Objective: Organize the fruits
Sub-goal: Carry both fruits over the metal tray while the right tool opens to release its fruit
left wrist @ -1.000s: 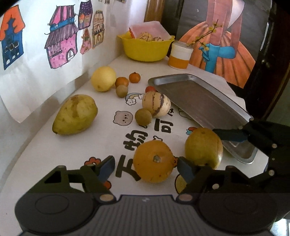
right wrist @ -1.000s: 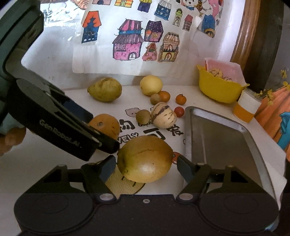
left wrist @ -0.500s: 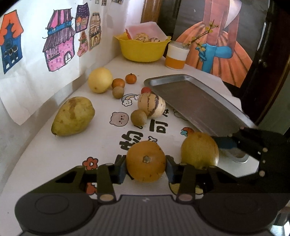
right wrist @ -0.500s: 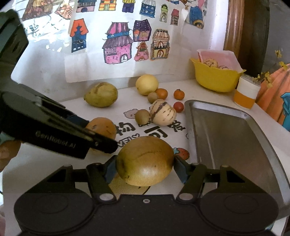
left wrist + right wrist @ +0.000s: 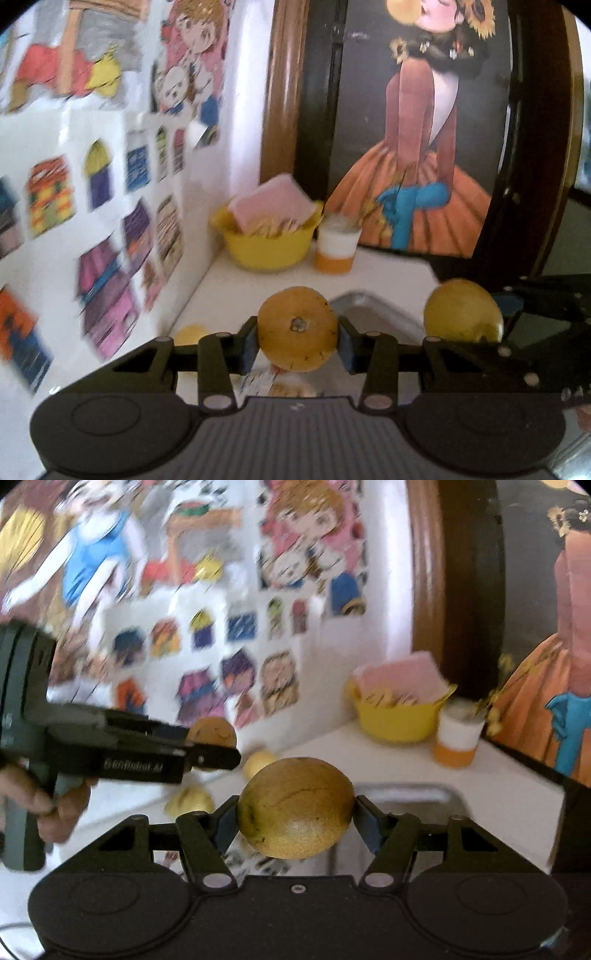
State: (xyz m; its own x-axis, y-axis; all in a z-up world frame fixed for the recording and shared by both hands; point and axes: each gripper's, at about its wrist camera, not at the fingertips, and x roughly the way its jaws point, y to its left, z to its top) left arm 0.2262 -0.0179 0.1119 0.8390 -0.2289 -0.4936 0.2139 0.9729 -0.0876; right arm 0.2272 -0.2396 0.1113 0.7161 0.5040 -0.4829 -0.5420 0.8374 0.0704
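White tabletop in a corner; cartoon house drawings taped to the wall on the left, a poster of a figure in an orange dress at the back. Both views are motion-blurred.

Left gripper: jaws closed onto an orange, held across its middle, stem scar facing the camera, raised clear of the tabletop. Right gripper: jaws opened fairly wide and closed onto a larger brownish-yellow fruit, also raised. The two grippers are side by side, close together; the person's hand shows on the left handle.

Metal tray lies just beyond and below both held fruits; only its near rim is visible. Yellow bowl and a white-and-orange cup stand at the back corner. A few yellowish fruits remain on the tabletop by the wall; too blurred to name.

Judgement: step in hand is carrying both fruits to the tray. To do it well:
- keep the grippers apart so jaws and fruits do not knock
- lower each fruit until it rests on the tray floor before opening
- both are round, so release slowly and away from the rim to limit rolling
- set them well apart, leaving room for the remaining fruit
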